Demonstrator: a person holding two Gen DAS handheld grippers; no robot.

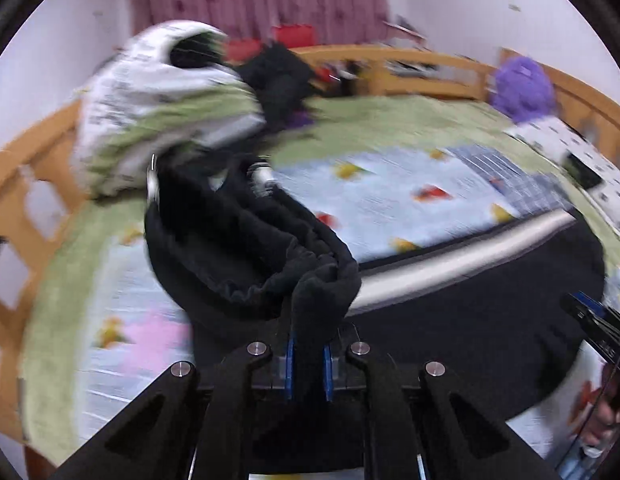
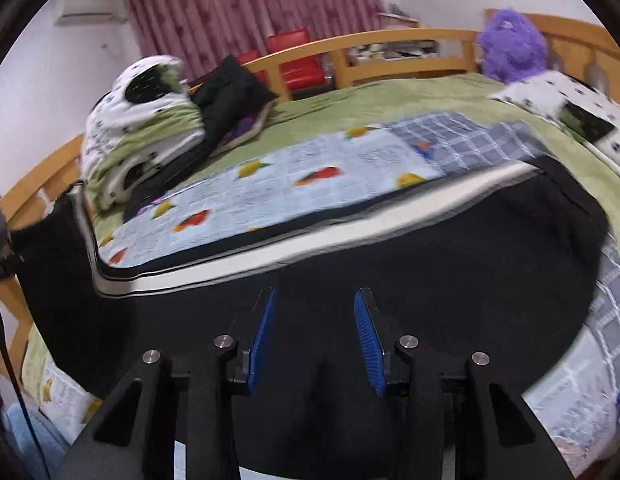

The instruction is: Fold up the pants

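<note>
Left wrist view, nearest first: the left claw [image 1: 308,364] is pinching a bunched fold of the black pants [image 1: 470,304], its blue pads pressed against the cloth on both sides. From that grip the gathered waistband rises up and away in a crumpled loop, while the rest of the pants lies flat on the bed [image 1: 390,120] toward its near edge, a pale stripe [image 1: 450,256] running along the leg. In the right wrist view the right claw [image 2: 314,340] is spread wide, holding nothing, poised just above the flat black cloth. Farther back lies a light printed quilt [image 2: 269,188], then a heaped white-and-green duvet [image 2: 137,120] and a purple plush toy [image 2: 510,46] by the wooden far rail. Motion blur smears most of the left view.
</note>
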